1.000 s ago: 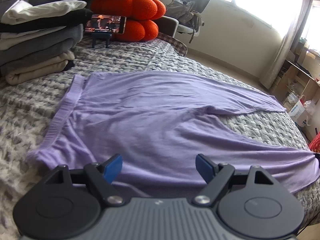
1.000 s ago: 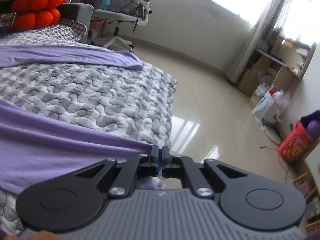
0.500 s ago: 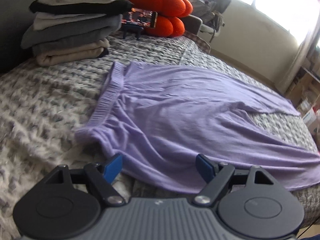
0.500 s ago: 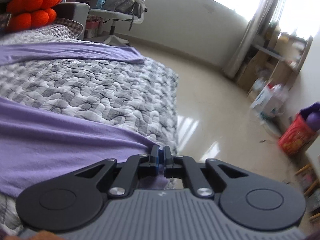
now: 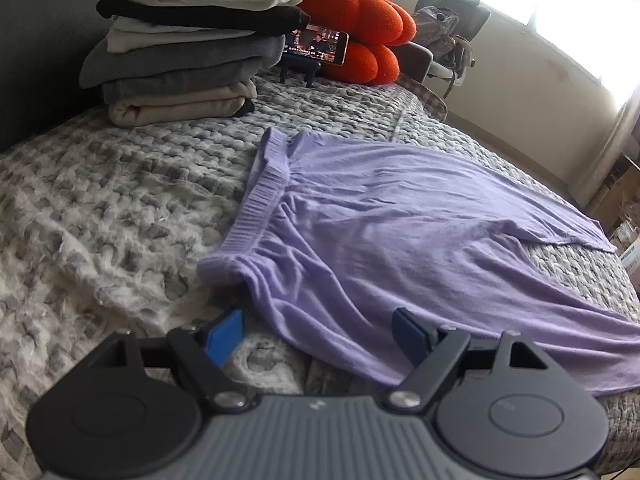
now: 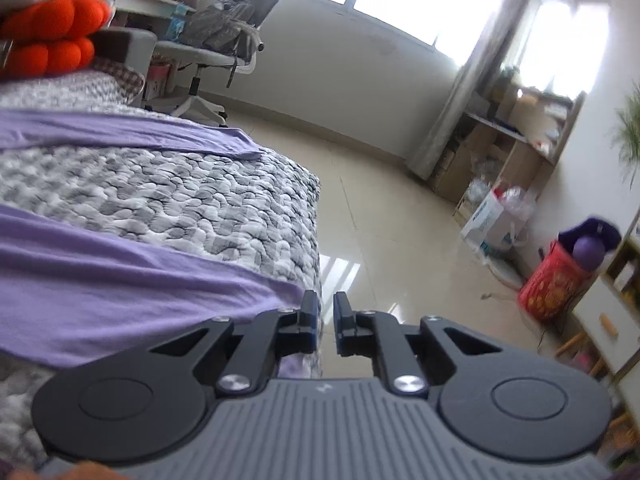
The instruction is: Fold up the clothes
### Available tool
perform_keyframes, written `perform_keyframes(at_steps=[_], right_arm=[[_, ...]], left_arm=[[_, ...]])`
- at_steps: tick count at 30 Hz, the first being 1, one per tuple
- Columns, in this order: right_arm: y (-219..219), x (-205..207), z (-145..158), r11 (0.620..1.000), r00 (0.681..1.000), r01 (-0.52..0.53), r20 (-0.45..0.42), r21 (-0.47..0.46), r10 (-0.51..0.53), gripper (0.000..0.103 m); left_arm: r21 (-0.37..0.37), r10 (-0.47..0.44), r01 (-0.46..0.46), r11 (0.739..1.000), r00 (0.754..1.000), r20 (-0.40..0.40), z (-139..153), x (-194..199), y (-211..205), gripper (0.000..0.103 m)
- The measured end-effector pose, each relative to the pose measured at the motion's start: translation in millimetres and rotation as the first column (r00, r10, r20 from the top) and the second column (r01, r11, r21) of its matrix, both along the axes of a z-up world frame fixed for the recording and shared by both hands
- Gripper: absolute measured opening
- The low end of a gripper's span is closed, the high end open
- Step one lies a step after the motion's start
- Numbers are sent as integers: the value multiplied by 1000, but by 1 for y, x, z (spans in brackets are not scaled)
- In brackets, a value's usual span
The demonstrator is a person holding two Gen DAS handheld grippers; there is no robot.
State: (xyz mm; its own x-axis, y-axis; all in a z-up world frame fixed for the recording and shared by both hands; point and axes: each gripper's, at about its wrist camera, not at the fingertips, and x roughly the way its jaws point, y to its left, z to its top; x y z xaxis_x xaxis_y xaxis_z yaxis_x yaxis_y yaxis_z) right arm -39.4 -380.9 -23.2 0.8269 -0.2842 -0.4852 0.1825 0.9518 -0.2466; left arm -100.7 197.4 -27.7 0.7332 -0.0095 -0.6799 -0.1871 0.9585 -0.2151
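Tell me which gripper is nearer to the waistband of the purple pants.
Left. The left gripper hovers open at the waist end, just short of the waistband. The right gripper, slightly open, is at a leg hem by the bed's edge.

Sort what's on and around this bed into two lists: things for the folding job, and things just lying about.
For the job:
purple pants, spread flat on the bed
folded stack
left gripper, open
right gripper, slightly open

Lying about:
phone on its stand
orange cushions
office chair
red bag
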Motion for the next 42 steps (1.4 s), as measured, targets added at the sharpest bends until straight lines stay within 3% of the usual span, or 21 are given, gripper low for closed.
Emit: perform_keyframes(at_steps=[3,6,12,16,20,24,26,29,33,35,42], right_arm=[[-13,-17,-1,991,1000,29,5,134,-30,13],[-24,-32,-7,958,997,69,6,278,-74,13],[-45,-62,-21,828,987,140,-12,542,-160,14],[-52,-74,-26,769,979,170,-17,616,-203,14],[-58,-77,-33,700,976,175,-25,692,-219,14],[-69,-87,-39,595,973,158,-21,788,-230,17],[-76,-91,-42,528,971,143,-15,837,-238,18],[-87,-95,-44,430,966,113,3,896,-259,18],[-91,-87,-41,338,964,62,31,939,-264,23],[-91,-82,-39,322,962,63,28,945,-271,60],[-89,-64,-34,321,958,89,7,943,-287,64]], left_arm=[[16,-13,14,1000,1000,-3,-4,7,-3,82],[23,-15,15,1000,1000,-2,-7,12,-7,82],[-20,26,-26,999,1000,7,-7,18,-2,82],[-14,20,-20,1000,1000,15,-7,20,-4,80],[-2,16,-16,1000,999,31,-8,18,-4,71],[-7,48,-47,999,998,37,-8,15,4,53],[-19,76,-75,997,996,37,-8,15,10,36],[-46,97,-95,994,995,39,-8,14,17,27],[-55,100,-98,994,994,41,-9,15,18,25],[-56,101,-99,994,994,40,-9,16,18,25],[-40,99,-98,994,995,33,-11,20,15,25]])
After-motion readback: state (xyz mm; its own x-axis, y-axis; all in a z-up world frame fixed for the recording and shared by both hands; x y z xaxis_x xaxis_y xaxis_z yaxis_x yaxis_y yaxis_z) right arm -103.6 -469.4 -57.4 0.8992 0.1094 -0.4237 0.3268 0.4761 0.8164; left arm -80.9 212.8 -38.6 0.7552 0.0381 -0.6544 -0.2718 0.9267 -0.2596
